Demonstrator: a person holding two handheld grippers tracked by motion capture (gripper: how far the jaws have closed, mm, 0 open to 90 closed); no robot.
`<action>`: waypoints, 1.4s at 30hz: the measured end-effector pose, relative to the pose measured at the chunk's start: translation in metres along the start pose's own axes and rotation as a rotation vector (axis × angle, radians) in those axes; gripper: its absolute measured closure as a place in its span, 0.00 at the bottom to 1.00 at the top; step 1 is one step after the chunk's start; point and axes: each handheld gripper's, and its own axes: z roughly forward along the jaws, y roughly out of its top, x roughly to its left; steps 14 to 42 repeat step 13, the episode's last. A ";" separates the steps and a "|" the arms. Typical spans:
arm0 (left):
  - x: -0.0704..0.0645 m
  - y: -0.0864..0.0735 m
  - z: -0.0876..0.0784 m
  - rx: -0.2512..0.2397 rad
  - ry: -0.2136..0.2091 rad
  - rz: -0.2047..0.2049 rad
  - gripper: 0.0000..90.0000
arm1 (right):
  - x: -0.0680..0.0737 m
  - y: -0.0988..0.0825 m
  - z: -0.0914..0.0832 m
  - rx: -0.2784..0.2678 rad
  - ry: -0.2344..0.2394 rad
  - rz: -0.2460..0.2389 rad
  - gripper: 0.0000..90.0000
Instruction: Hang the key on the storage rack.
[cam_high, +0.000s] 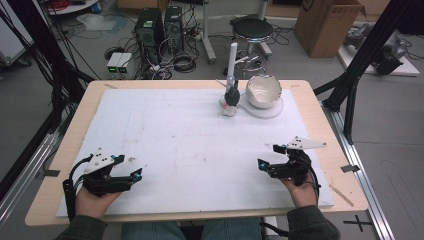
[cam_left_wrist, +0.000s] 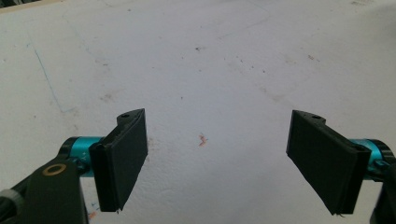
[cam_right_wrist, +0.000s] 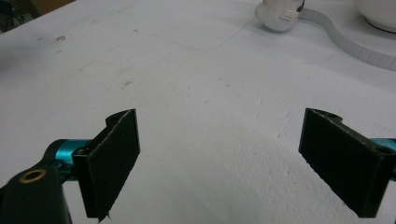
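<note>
White foam board (cam_high: 190, 145) covers the wooden table (cam_high: 320, 110), and both tools rest on it near the person's edge. At the left, the left gripper (cam_high: 129, 176) sits in the left hand (cam_high: 90, 200), jaws spread wide with bare board between them; the left gripper view shows its pads (cam_left_wrist: 123, 156) over faint scuffs and a small reddish speck (cam_left_wrist: 201, 139). Far across the board, right of centre, a small white and dark object (cam_high: 230, 100), perhaps a figurine though too small to tell, stands beside a white bowl (cam_high: 263, 91) on a round white base (cam_high: 272, 111). At the right, the right gripper (cam_high: 267, 159) is also spread wide and holds nothing, well apart from the bowl.
</note>
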 end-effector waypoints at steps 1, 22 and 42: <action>0.000 0.000 0.000 0.004 0.001 0.003 0.23 | 0.000 -0.001 0.000 0.000 0.002 0.001 0.13; -0.003 -0.002 0.002 0.009 -0.008 0.004 0.23 | 0.002 -0.005 0.001 0.006 -0.006 -0.008 0.13; -0.003 -0.002 0.002 0.009 -0.008 0.004 0.23 | 0.002 -0.005 0.001 0.006 -0.006 -0.008 0.13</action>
